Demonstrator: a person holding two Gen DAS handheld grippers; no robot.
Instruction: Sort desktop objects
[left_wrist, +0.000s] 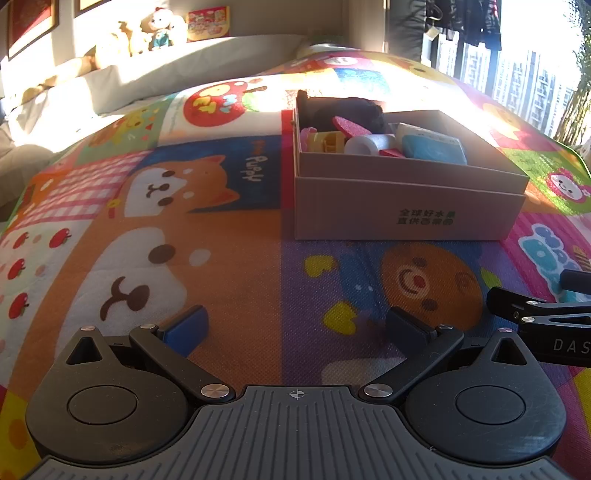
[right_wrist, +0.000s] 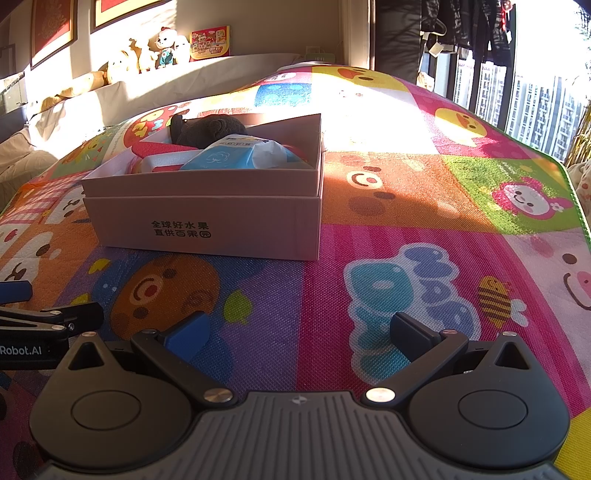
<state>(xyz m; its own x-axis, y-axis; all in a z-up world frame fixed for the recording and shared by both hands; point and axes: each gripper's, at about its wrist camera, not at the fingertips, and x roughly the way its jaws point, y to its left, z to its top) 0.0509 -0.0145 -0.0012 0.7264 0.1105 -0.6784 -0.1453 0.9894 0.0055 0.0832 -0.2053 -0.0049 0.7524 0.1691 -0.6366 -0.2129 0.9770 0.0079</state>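
Observation:
A pinkish cardboard box (left_wrist: 406, 206) (right_wrist: 207, 225) with green print stands on the colourful cartoon mat. Inside it lie a dark plush item (left_wrist: 347, 109) (right_wrist: 210, 127), a white roll (left_wrist: 369, 144), a blue tissue pack (left_wrist: 432, 147) (right_wrist: 240, 155), a yellow toy (left_wrist: 325, 142) and pink pieces. My left gripper (left_wrist: 295, 326) hovers open and empty over the mat, short of the box. My right gripper (right_wrist: 299, 328) is open and empty too, to the right of the box's front. Each gripper's side shows at the edge of the other's view.
The play mat (left_wrist: 229, 266) (right_wrist: 424, 192) covers the whole surface. Plush toys (right_wrist: 147, 55) and a red card line a ledge at the back. A window with hanging clothes (right_wrist: 480, 33) is on the right, and strong sunlight falls across the far mat.

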